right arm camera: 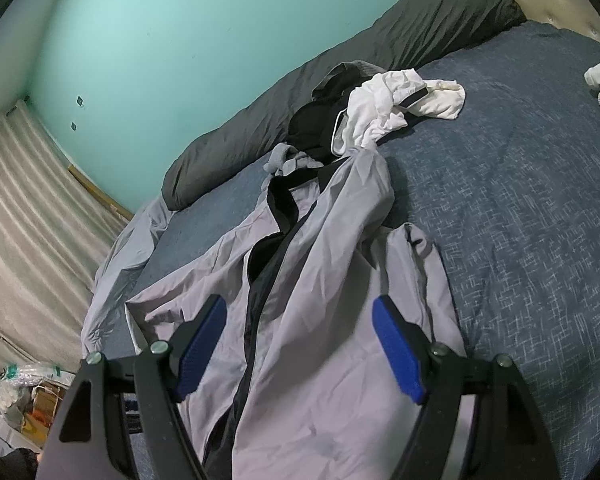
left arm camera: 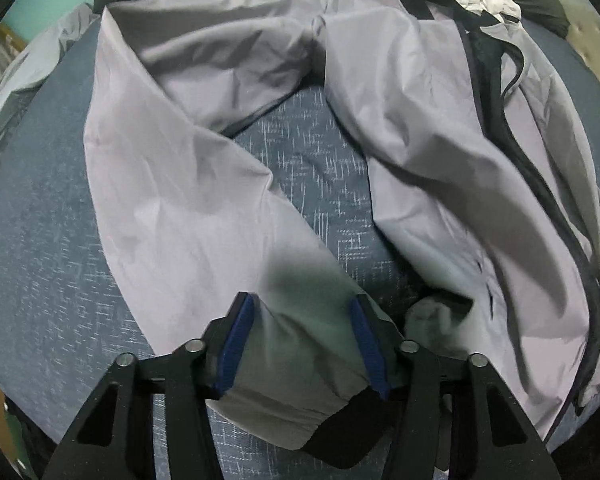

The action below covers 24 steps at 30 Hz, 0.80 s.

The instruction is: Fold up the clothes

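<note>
Jacket (left arm camera: 172, 184) lies spread on bed (left arm camera: 40, 240), zip side up, long axis running from near edge toward pillows (right arm camera: 340, 64). Thin, slick, floppy shell; likely light, slides easily; best taken at cuff (left arm camera: 340, 428) or hem. Left gripper (left arm camera: 302, 346) straddles sleeve end near cuff, pads apart, not clamped. Right gripper (right arm camera: 300, 350) released, hovering over jacket front beside zip (right arm camera: 256, 300).

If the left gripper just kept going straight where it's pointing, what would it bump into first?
The left gripper would most likely meet the grey jacket's sleeve, which already lies between its pads near the black cuff. Under it is the blue bedspread.
</note>
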Tool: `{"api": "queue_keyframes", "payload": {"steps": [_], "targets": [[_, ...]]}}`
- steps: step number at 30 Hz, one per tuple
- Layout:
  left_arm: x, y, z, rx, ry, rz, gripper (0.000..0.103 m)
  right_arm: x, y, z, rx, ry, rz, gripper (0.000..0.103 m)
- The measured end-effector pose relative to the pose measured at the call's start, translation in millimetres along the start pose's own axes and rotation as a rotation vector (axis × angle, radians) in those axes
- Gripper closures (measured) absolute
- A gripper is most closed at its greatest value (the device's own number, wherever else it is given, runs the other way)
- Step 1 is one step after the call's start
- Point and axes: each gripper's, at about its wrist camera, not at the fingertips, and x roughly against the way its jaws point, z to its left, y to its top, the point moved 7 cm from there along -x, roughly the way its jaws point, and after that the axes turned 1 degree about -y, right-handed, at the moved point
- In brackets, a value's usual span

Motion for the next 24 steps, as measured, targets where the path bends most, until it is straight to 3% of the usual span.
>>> {"api": "queue_keyframes", "payload": {"steps": [2, 6, 14, 24], "targets": [[-4, -2, 1, -0.013, 0.005, 0.004, 0.084, -1, -1, -1, -0.001, 0.0, 0.004, 0.027], [-7, -2, 6, -0.009, -0.01, -0.009, 0.099, -5, -3, 0, 0.002, -0.002, 0.015, 0.027], [18, 4, 25, -0.001, -0.021, -0.064, 0.101, -10, -7, -2, -0.001, -0.006, 0.028, 0.027], [59, 10, 141, 0.176, 0.08, -0.142, 0.101, -8, -7, -4, -0.001, -0.021, 0.024, 0.027]]}}
